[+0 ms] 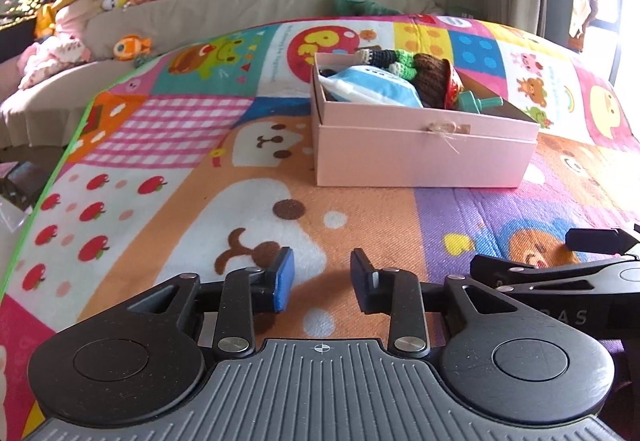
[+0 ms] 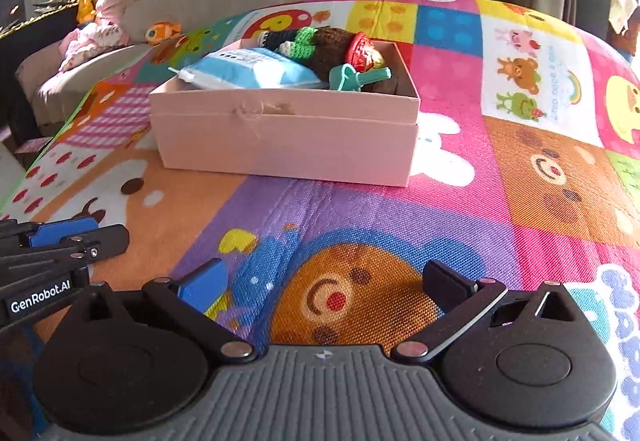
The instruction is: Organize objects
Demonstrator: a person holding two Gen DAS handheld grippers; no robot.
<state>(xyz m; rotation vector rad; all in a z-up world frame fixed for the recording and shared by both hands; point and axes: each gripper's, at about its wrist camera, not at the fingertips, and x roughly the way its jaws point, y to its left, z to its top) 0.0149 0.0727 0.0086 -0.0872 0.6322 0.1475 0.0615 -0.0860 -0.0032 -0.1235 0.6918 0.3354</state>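
Two grippers low over the play mat [image 1: 360, 209], both empty. Left gripper [image 1: 322, 283]: jaws partly apart, nothing between them, bare mat under the pads. Right gripper [image 2: 324, 281]: jaws spread wide, also nothing in them, parked just beside the left one, close but I can't tell if the housings touch.

Pink box [image 1: 424, 157] sits ahead of both, well apart from the fingertips, lid off, resting on the mat. Inside: blue-white pouch [image 2: 248, 71] toward the left end, crocheted doll [image 2: 320, 45] along the far wall and sticking over the rim, teal plastic piece [image 2: 352, 77] near the right end.

Open mat between jaws and box front, plus clear strips left and right of the box. Mat's green edge [image 1: 44, 197] runs down the left side; beyond it a beige sofa [image 1: 224, 9] with plush toys [image 1: 132, 47].
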